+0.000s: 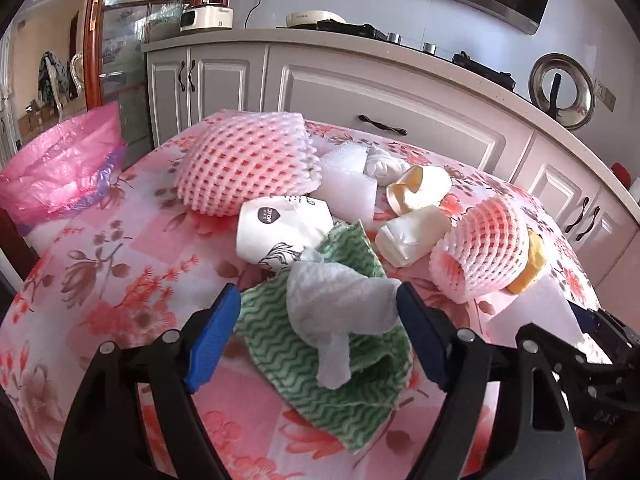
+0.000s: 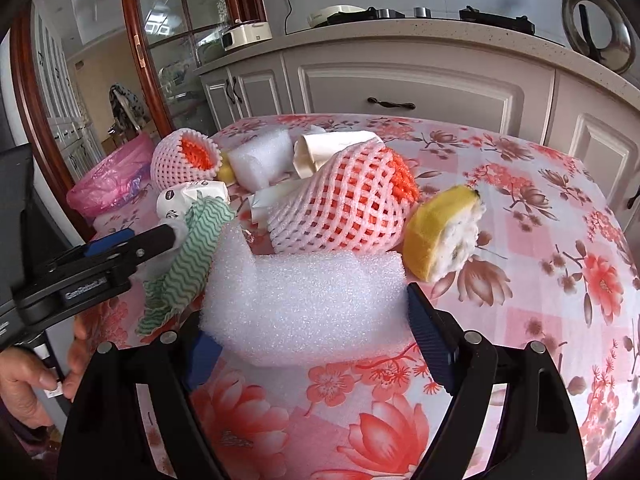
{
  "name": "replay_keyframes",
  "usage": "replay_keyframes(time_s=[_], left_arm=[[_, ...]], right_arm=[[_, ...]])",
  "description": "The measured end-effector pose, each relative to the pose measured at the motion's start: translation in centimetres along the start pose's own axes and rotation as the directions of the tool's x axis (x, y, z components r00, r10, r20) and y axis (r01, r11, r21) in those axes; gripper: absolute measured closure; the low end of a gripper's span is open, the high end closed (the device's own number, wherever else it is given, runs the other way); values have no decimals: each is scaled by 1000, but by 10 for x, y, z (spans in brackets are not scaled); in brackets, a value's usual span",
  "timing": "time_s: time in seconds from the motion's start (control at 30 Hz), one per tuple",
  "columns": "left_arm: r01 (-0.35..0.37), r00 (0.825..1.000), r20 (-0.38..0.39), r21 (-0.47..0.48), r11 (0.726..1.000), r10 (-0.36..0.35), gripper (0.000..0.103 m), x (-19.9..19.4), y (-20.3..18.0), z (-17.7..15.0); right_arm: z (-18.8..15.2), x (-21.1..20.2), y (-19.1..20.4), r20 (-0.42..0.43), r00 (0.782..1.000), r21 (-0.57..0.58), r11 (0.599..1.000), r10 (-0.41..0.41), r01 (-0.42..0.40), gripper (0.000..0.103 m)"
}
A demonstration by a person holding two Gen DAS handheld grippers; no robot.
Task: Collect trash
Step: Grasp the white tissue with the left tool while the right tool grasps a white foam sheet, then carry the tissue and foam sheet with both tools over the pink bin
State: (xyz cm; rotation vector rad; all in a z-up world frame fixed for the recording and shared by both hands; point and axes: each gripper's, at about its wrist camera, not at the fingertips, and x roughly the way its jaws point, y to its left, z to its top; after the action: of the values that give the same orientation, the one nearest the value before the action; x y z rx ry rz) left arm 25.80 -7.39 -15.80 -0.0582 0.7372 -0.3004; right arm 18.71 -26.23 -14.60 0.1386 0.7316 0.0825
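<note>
Task at early stage: trash pile (image 1: 320,208) sits uncollected on table (image 1: 100,272); pink bag (image 1: 60,172) waits at far-left edge. Left gripper (image 1: 318,312) apart, straddling crumpled tissue (image 1: 340,312). Right gripper (image 2: 308,320) apart around foam block (image 2: 304,304); contact unclear.

A table with a pink floral tablecloth (image 1: 120,264) is standing in front of white kitchen cabinets (image 1: 320,88). On the counter above the cabinets, a cream appliance (image 1: 206,18) is sitting at the left end, and a round steel lid (image 1: 562,96) is leaning at the right end.
</note>
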Motion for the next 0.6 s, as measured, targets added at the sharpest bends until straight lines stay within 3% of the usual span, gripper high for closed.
replay_keyframes(time_s=[0.03,0.17,0.2,0.27,0.6], left_arm=[[3,1000,-2,4,1000,-3,29,3,-1,-1],[19,999,-27,28,999,-18,69,13,-5,-5],[19,1000,-19,37,999,-19,71,11,-5,-7],[17,1000,0,54,998,-17,86,6,-6,-8],[17,992,121,56,998,-23,89,-55,2,-5]], right_arm=[[0,0,0,-2,1000,2,1000,5,-5,25],[0,1,2,-2,1000,-1,1000,13,-13,24],[0,0,2,-1,1000,-2,1000,14,-14,25],[1,0,3,3,1000,-6,1000,17,-17,25],[8,-12,12,39,998,-8,999,50,-49,25]])
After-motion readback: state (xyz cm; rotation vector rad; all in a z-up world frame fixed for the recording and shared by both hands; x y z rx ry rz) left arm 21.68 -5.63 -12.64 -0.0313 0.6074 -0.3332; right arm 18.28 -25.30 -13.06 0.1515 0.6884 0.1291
